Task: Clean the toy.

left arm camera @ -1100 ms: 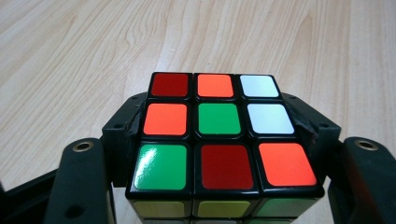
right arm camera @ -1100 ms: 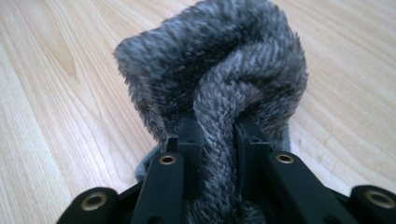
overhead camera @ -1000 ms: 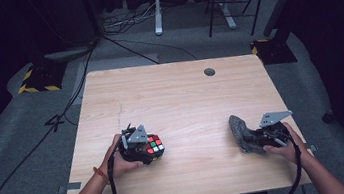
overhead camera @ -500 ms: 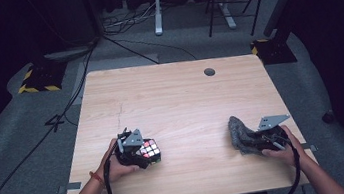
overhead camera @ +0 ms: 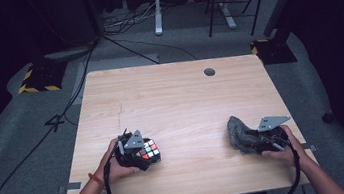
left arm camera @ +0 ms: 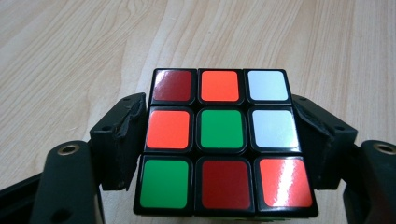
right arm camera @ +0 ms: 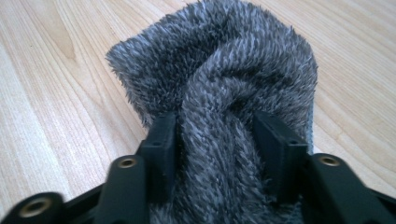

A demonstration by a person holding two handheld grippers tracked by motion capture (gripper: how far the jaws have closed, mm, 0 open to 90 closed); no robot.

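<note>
A scrambled puzzle cube [overhead camera: 149,152] [left arm camera: 220,140] with red, orange, green and white stickers rests low over the wooden table [overhead camera: 175,101] near its front left. My left gripper [overhead camera: 139,154] [left arm camera: 219,144] is shut on the cube, one jaw pressed on each side. At the front right, a grey furry cloth [overhead camera: 241,135] [right arm camera: 219,93] lies bunched on the table. My right gripper [overhead camera: 254,141] [right arm camera: 217,140] is shut on a fold of that cloth, and the fur bulges between and past the jaws.
A small dark round grommet [overhead camera: 209,72] sits near the table's far edge. Cables trail from both grippers over the front edge. Beyond the table are a grey floor, loose cables and desk legs [overhead camera: 156,8].
Both hands have drawn back slightly toward the table's front edge, carrying the cube and the cloth with them. Both grips are unchanged.
</note>
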